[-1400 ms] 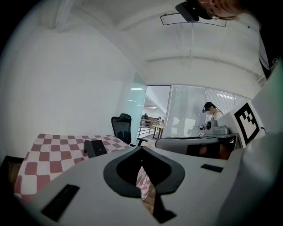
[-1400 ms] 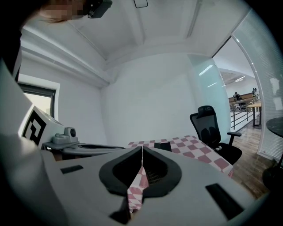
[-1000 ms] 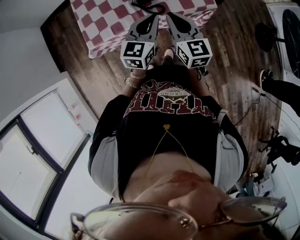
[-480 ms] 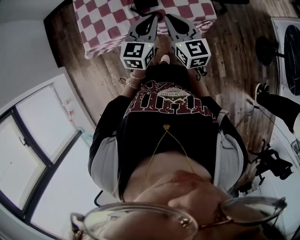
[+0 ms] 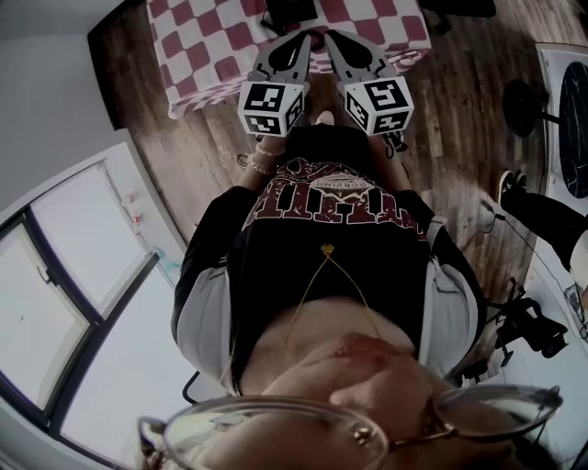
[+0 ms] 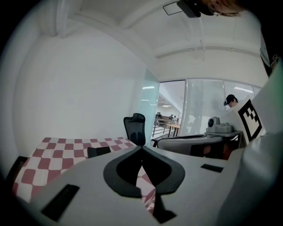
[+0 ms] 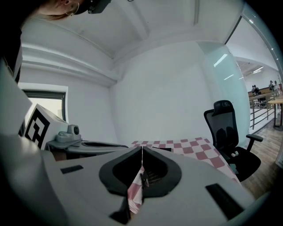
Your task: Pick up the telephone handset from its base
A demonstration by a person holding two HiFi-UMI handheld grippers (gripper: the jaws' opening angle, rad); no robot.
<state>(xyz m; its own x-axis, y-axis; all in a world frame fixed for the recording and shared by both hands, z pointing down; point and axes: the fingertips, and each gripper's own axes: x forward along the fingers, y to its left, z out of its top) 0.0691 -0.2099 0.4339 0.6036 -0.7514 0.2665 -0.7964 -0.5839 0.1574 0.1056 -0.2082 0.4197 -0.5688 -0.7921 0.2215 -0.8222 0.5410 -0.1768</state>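
Note:
A table under a red and white checked cloth (image 5: 211, 37) stands ahead of me. A dark telephone (image 5: 292, 13) lies on it, just past the gripper tips; I cannot make out its handset. In the left gripper view the telephone (image 6: 98, 151) shows as a low black shape on the cloth. My left gripper (image 5: 306, 40) and right gripper (image 5: 331, 37) are held side by side at the table's near edge, both short of the telephone. The left gripper (image 6: 141, 148) has its jaws together on nothing. The right gripper (image 7: 141, 149) is likewise shut and empty.
A black office chair (image 7: 229, 132) stands beyond the table's right end. Wooden floor (image 5: 459, 83) surrounds the table. Another person's leg and shoe (image 5: 537, 188) are at the right, with dark equipment (image 5: 528, 326) below. Large windows (image 5: 73, 303) line the left side.
Both grippers have edged forward toward the table, and slightly more of the checked cloth and the telephone shows at the top of the head view. Jaws stay shut.

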